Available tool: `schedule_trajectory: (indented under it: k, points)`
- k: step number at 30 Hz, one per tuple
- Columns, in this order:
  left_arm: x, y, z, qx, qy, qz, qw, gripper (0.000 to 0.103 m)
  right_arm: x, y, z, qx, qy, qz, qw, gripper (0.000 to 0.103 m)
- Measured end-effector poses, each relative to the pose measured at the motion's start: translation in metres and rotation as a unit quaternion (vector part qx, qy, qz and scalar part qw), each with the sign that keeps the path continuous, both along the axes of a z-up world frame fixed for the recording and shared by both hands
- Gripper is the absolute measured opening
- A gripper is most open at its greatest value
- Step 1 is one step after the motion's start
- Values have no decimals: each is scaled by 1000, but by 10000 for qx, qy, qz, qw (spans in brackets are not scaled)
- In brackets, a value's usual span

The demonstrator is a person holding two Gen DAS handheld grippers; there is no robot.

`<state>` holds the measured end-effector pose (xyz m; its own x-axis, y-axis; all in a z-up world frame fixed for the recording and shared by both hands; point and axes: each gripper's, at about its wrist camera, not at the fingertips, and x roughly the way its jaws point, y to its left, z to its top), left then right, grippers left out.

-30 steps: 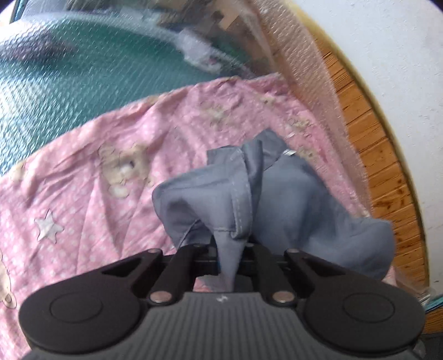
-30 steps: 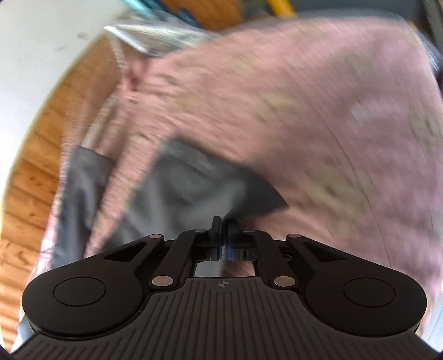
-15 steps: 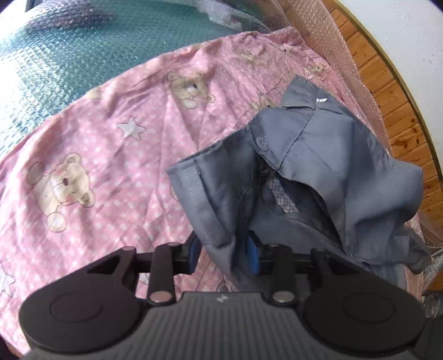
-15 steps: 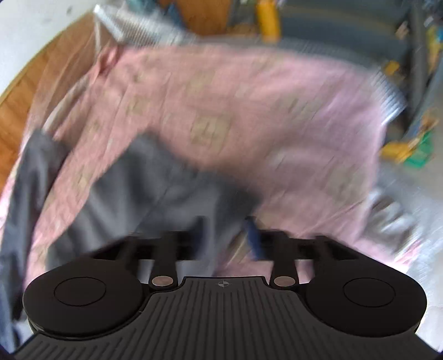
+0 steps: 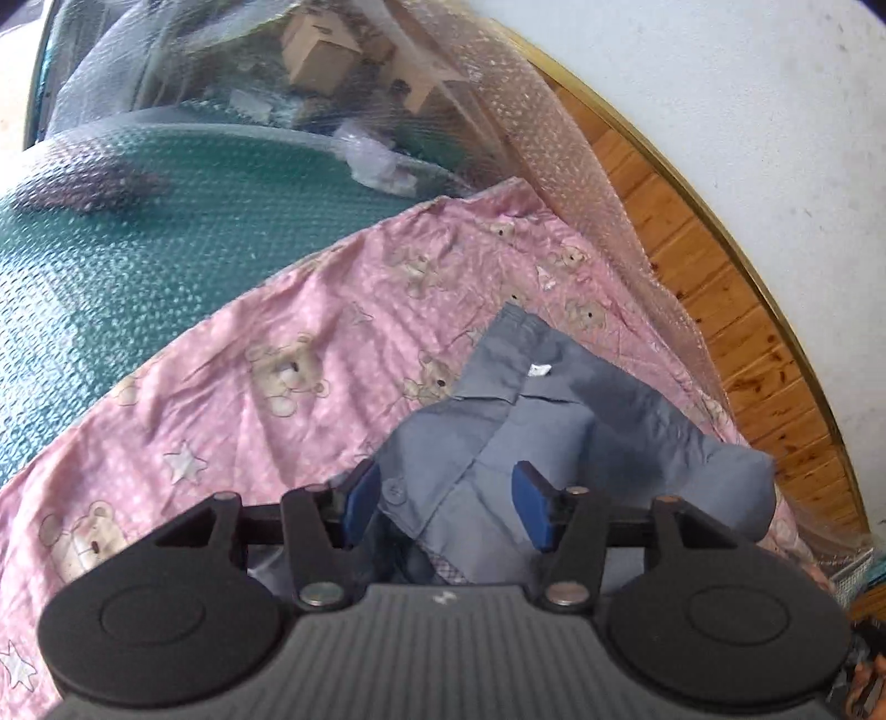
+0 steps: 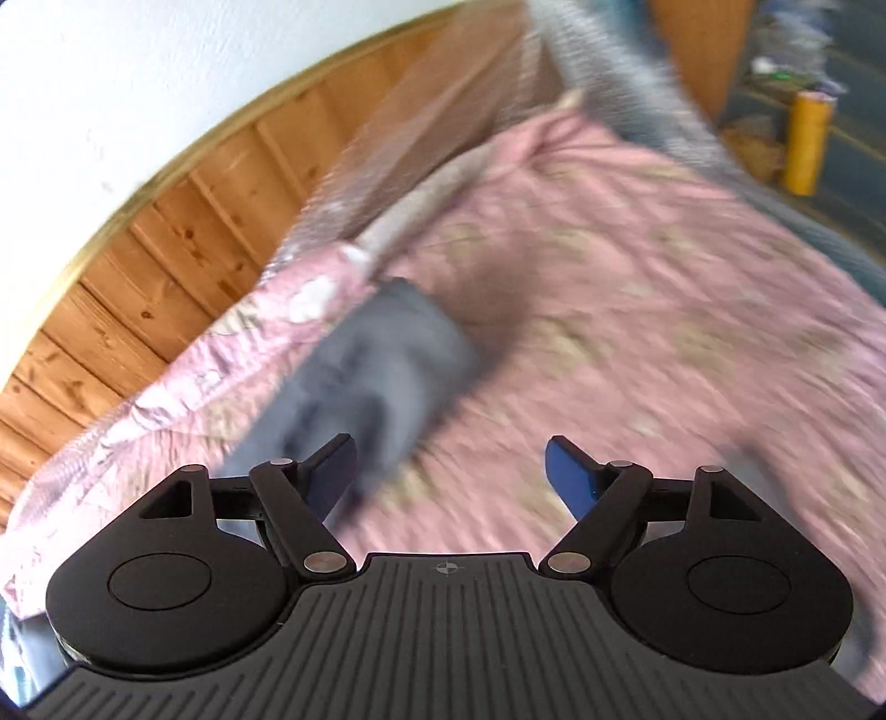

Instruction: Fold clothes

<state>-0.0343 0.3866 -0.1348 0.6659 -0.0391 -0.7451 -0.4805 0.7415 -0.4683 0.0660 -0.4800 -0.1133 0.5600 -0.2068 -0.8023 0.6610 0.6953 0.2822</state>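
A grey collared shirt [image 5: 559, 421] lies crumpled on a pink teddy-bear sheet [image 5: 266, 360], near the sheet's right edge by the wall. My left gripper [image 5: 446, 501] is open just above the shirt's front, its blue pads on either side of the cloth without pinching it. In the blurred right wrist view the shirt [image 6: 376, 371] lies left of centre on the pink sheet [image 6: 637, 310]. My right gripper [image 6: 451, 476] is open and empty, with the shirt beside its left finger.
Green bubble-wrapped surface [image 5: 122, 232] lies beyond the sheet's far edge, with cardboard boxes [image 5: 321, 50] under plastic behind it. A wood-panelled wall [image 5: 736, 310] runs along the right side and shows in the right wrist view [image 6: 166, 243]. A yellow roll [image 6: 805, 141] stands far right.
Both grippers were shut on the grey shirt a second ago and have opened. The shirt has dropped onto the sheet. The right gripper swung away fast, leaving its view blurred.
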Motion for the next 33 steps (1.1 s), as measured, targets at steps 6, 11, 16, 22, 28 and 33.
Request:
schedule_trajectory:
  k: [6,11,16,22,28,33]
  points:
    - [15,-33,-5,73,156,21,9998,54,92,-47,-38,106,280,842,9960,87]
    - [34,-42,-5,111,236,72,9996,54,110,-63,-45,777,-31,1804,9805,0]
    - [59,-33,-2,89,266,165,9995,55,-25,-77,50,409,-1396,1750,9738,0]
    - [113,-16,-18,126,546,417,9976,62,-79,-98,5,249,-230,1094,9934,15]
    - [139,-47,5,516,554,55,9971,62,27,-59,-18,-123,-452,2011,9784,94]
    - [130,-63,16,512,502,51,9974,64,115,-55,-52,194,-126,2520,9674,83]
